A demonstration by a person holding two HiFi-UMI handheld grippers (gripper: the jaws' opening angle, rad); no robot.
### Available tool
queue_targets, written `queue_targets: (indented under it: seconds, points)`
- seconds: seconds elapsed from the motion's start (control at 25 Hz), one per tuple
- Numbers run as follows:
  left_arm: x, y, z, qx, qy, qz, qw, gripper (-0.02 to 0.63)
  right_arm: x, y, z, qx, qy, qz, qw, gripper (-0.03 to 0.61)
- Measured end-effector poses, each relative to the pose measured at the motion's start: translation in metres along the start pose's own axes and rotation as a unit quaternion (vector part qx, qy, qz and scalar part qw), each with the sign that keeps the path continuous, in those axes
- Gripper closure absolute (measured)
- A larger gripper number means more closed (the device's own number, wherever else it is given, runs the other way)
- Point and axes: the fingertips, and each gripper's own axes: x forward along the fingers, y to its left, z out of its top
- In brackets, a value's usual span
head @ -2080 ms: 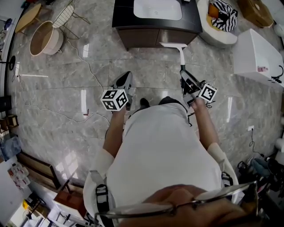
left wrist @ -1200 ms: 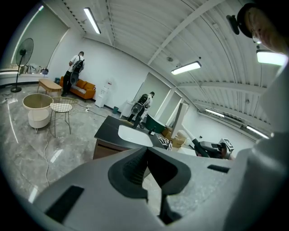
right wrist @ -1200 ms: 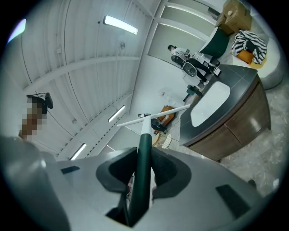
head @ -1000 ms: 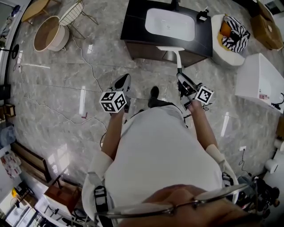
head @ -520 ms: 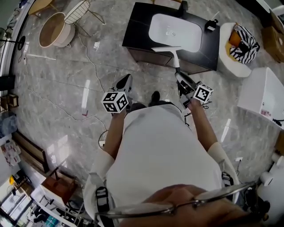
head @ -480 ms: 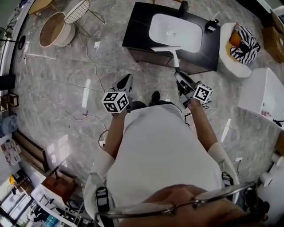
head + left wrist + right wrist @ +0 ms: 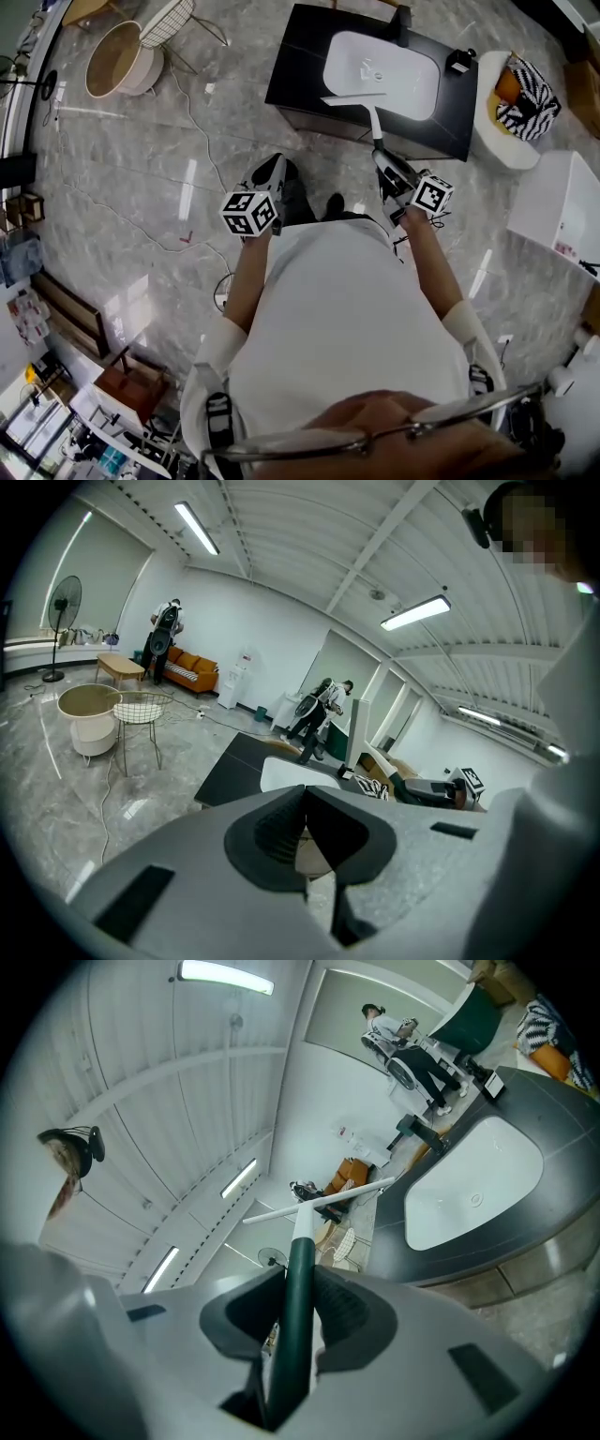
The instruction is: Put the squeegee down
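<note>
My right gripper (image 7: 298,1283) is clamped on the green-handled white-bladed squeegee (image 7: 302,1241); left gripper (image 7: 305,841) is pinched together. The label (image 7: 565,249) on the white box (image 7: 548,202) at right is unreadably small.

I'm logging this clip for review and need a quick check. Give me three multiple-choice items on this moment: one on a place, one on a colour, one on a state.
1. Where is the squeegee?
A. lying on a shelf
B. held in the right claw
C. hanging on a wall hook

2. What colour is its handle?
A. dark green
B. red
C. yellow

3. How is the left claw?
A. wide open
B. shut on a cloth
C. shut, with nothing in it

Key:
1 B: the right gripper view shows that claw clamped on the handle.
2 A: the handle is dark green below a white blade.
3 C: the left gripper view shows its jaws together with nothing between them.
</note>
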Motion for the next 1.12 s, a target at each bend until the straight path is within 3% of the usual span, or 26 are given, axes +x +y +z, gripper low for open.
queue_targets:
  seconds: [0.68, 1.12]
  points:
    - [0.077, 0.102, 0.100, 0.019, 0.025, -0.078, 0.9965, 0.609, 0.120, -0.003, 0.043, -0.015, -0.046, -0.061, 0.997, 0.477]
    - [0.103, 0.168, 0.130, 0.024, 0.056, -0.106, 0.9925, 0.609, 0.195, -0.020, 0.068, -0.030, -0.051, -0.105, 0.993, 0.476]
